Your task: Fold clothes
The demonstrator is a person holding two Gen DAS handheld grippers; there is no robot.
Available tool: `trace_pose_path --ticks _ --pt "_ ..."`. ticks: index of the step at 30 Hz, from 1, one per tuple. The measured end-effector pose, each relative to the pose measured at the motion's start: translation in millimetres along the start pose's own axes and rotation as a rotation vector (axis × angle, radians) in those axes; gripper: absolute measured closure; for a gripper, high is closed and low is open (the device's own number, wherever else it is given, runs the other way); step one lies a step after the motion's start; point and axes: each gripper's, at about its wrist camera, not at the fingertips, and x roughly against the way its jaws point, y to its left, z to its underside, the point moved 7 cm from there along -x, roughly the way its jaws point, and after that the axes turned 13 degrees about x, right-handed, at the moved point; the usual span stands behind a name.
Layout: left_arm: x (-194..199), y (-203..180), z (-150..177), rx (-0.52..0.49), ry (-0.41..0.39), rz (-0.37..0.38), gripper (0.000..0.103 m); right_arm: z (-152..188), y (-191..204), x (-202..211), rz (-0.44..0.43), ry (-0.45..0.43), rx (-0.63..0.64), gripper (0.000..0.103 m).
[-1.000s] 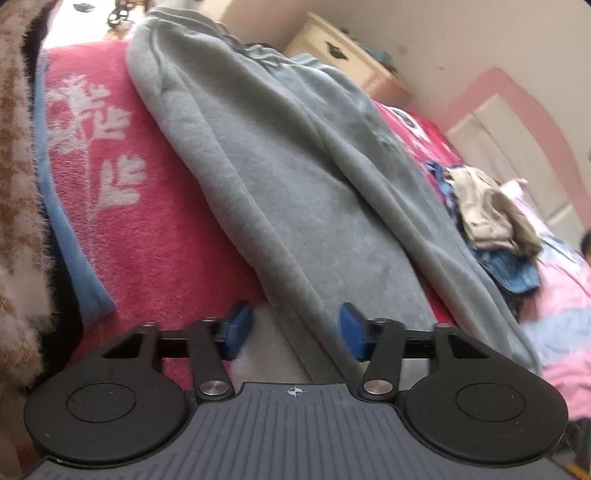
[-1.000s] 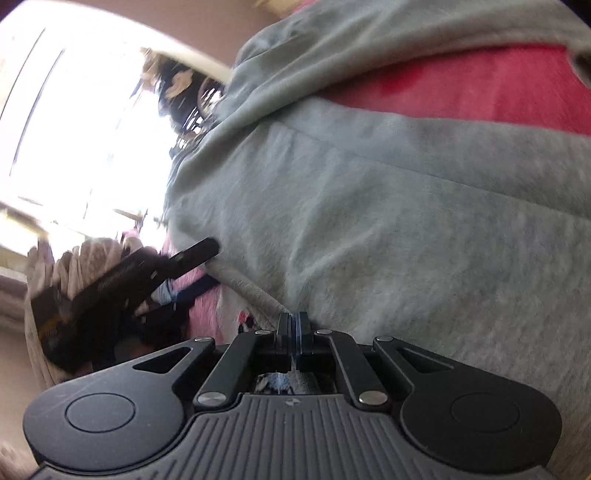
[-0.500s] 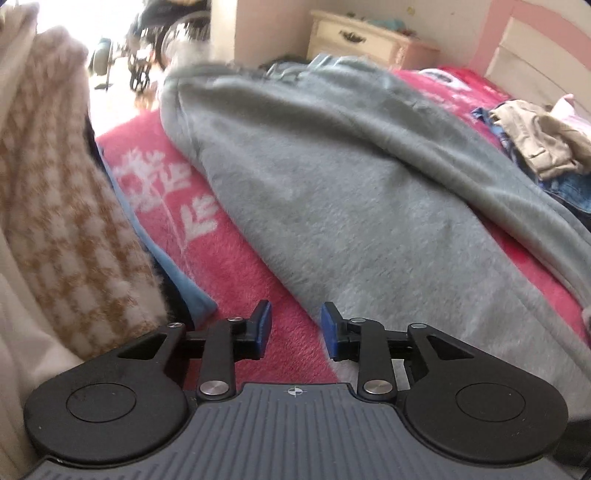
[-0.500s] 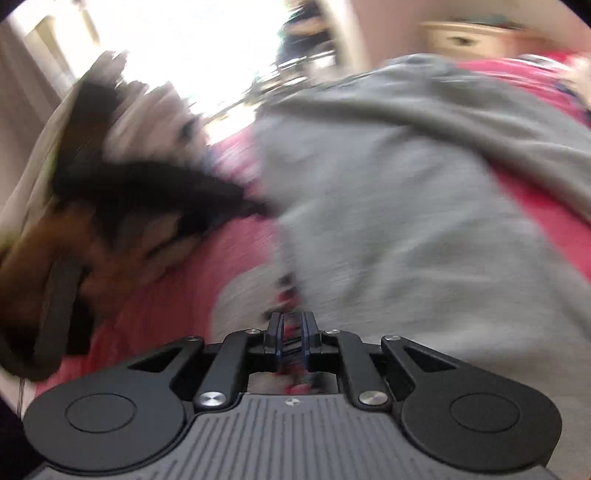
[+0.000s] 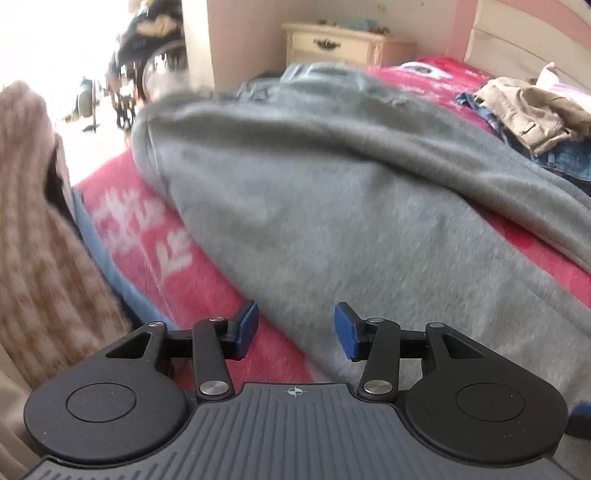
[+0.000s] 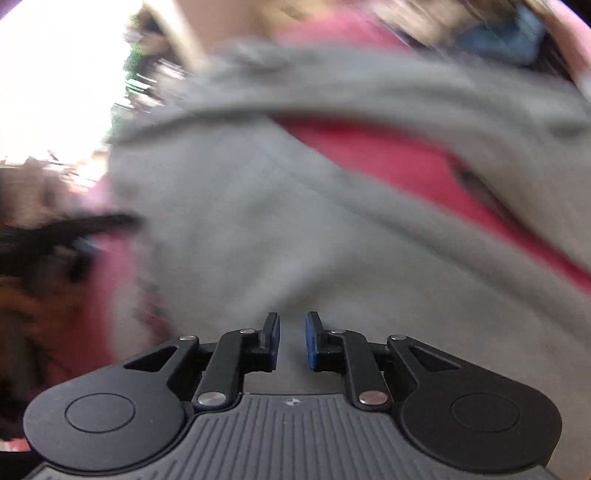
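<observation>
A large grey fleece garment (image 5: pixel 332 206) lies spread over a red blanket with white flowers (image 5: pixel 147 236). My left gripper (image 5: pixel 295 330) hovers over the garment's near edge. Its jaws are opening, and the blue pads press on nothing. In the blurred right wrist view the same grey garment (image 6: pixel 258 221) fills the frame, with a strip of red blanket (image 6: pixel 369 155) showing in a fold. My right gripper (image 6: pixel 292 339) is just above the cloth. A narrow gap shows between its pads, with nothing pinched in it.
A brown-and-white checked cloth (image 5: pixel 33 240) hangs at the left over a light blue one (image 5: pixel 99 251). A pile of beige and denim clothes (image 5: pixel 528 110) lies at the right. A cream nightstand (image 5: pixel 340 44) and pink headboard (image 5: pixel 517 33) stand beyond.
The left view has rolled level and drawn back from the garment, and its jaws are wider than half a second ago. The right pads were shut and now stand slightly apart, and the view has swung.
</observation>
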Motion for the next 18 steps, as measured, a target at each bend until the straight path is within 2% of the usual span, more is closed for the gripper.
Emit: trace_pose_path --ticks 2,5,8,10,13,15,17,18 --pt "0 -11 -8 -0.001 -0.017 0.036 0.057 -4 -13 12 -0.016 -0.043 -0.056 0.089" --pt "-5 -34 -21 0.041 -0.044 0.103 0.057 -26 -36 38 0.088 -0.187 -0.078 0.085" --pt "-21 -65 -27 0.105 0.003 0.191 0.056 -43 -69 59 0.202 -0.269 -0.145 0.079" --pt "-35 -89 -26 0.107 0.058 0.245 0.056 -47 -87 68 0.302 -0.277 -0.130 0.070" --pt "-51 -123 -21 0.074 0.096 0.304 0.056 -48 -93 71 0.447 -0.261 0.030 0.057" --pt "-57 -139 -20 0.032 0.097 0.321 0.056 -48 -85 57 0.491 -0.237 0.134 0.048" --pt "-60 -152 -18 0.001 0.098 0.340 0.056 -49 -82 44 0.487 -0.215 0.198 0.046" --pt "-61 -158 -17 -0.008 0.101 0.350 0.056 -51 -81 35 0.481 -0.203 0.220 0.042"
